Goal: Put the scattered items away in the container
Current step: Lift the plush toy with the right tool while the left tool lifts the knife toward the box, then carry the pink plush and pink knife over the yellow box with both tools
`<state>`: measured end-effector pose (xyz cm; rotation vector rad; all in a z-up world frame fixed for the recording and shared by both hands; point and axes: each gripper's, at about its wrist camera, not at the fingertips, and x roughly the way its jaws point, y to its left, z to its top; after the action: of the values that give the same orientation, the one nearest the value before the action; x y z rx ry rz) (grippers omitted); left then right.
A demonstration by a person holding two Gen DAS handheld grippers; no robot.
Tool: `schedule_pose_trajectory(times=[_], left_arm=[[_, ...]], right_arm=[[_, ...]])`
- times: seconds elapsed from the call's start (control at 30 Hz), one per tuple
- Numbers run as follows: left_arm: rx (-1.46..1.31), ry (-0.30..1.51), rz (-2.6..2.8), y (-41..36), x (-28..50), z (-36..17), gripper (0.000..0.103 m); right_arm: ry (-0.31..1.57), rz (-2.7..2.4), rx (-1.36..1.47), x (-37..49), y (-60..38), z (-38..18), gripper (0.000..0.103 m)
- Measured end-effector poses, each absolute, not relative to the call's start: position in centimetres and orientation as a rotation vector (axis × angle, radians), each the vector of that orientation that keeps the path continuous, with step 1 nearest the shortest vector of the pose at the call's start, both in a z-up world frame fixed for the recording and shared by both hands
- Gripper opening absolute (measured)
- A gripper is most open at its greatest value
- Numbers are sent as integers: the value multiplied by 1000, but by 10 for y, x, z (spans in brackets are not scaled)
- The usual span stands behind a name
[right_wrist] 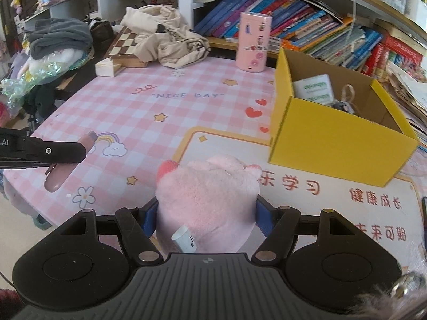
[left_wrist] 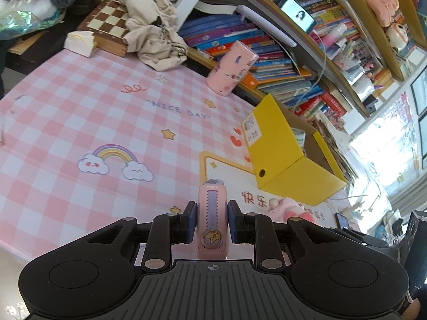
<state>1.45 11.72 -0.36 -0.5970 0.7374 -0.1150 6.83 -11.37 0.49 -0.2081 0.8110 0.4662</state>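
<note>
While both tools are loaded, nothing has reached the yellow box (right_wrist: 339, 144) in this step: the left hand-held gripper (left_wrist: 212, 222) pinches a slim pink utility knife (left_wrist: 212, 213) across its narrow sides, its length running forward between the blue pads (left_wrist: 192, 222), a grip that keeps it from swivelling. From the right wrist view that same knife (right_wrist: 57, 178) hangs off the bench (right_wrist: 133, 112) near its front left edge, well apart from the box. The right hand-held gripper (right_wrist: 206, 213) is closed around a pink plush toy (right_wrist: 208, 192), its pads sunk into the soft body, so the jaws sit fairly wide yet are clearly squeezing; a white label sticks out at the toy's near end. Whether the plush rests on the pink checked mat or is just lifted I cannot tell. The box stands open-topped at the right of the bench, near the books, already holding a white-and-green packet (right_wrist: 313, 89) and a small grey trinket (right_wrist: 344, 104). Judging by this, each item needs carrying over the near wall and releasing inside; the plush is nearer and should go first, leaving room for the knife beside it
</note>
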Motion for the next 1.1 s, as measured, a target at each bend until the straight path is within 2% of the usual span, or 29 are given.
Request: schedule_pose_trajectory(times=[1.1], left_arm=[[-507,788,-162,11,41,14,23]], right_arm=[[803,430,-125,79,-218,12,68]])
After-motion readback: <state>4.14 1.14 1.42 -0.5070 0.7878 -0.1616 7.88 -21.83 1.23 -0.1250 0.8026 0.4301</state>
